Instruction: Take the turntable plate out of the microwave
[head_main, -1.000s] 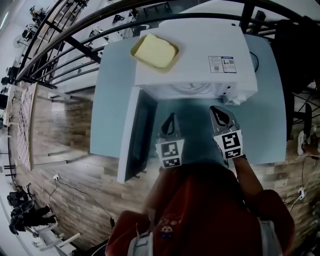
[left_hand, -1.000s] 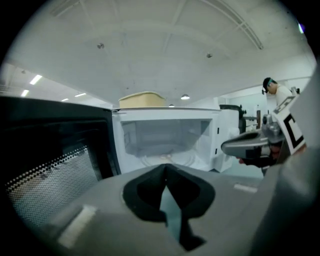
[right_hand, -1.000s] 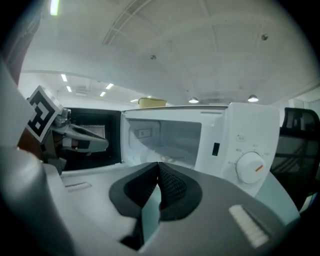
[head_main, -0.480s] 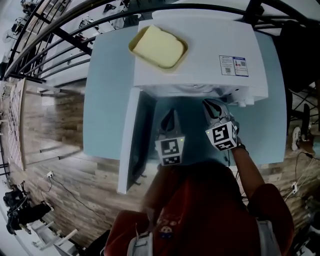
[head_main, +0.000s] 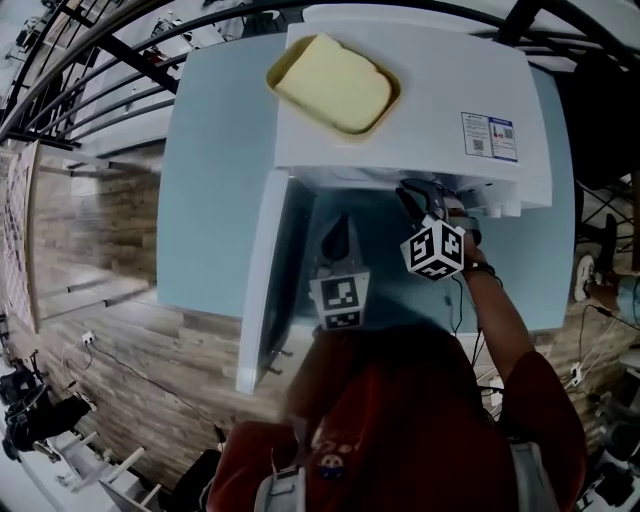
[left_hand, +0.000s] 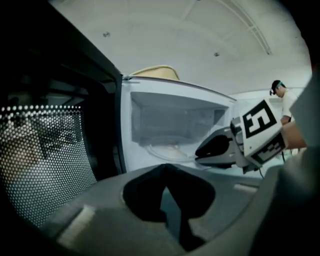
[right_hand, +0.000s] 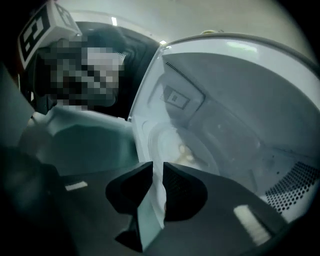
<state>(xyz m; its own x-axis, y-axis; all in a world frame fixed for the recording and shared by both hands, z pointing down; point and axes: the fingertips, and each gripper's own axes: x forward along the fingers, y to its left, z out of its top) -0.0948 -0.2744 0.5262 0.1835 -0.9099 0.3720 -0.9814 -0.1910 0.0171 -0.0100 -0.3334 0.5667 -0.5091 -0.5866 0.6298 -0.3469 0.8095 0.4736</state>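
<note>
The clear glass turntable plate (right_hand: 186, 146) lies flat on the floor of the open white microwave (head_main: 400, 100); it also shows in the left gripper view (left_hand: 167, 150). In the head view the microwave's top hides it. My right gripper (head_main: 410, 190) is at the mouth of the cavity, rolled onto its side. Its jaws (right_hand: 156, 167) stand a narrow gap apart with nothing between them. My left gripper (head_main: 340, 222) hangs in front of the opening, further back, shut and empty (left_hand: 165, 167). The right gripper (left_hand: 217, 150) is to its right.
The microwave door (head_main: 265, 270) stands swung open on the left, next to my left gripper. A yellow tray (head_main: 335, 85) lies on the microwave's top. The microwave stands on a pale blue table (head_main: 210, 180) with wooden floor around it.
My right gripper has moved forward to the microwave's opening and rolled onto its side. My left gripper has shifted a little forward and down.
</note>
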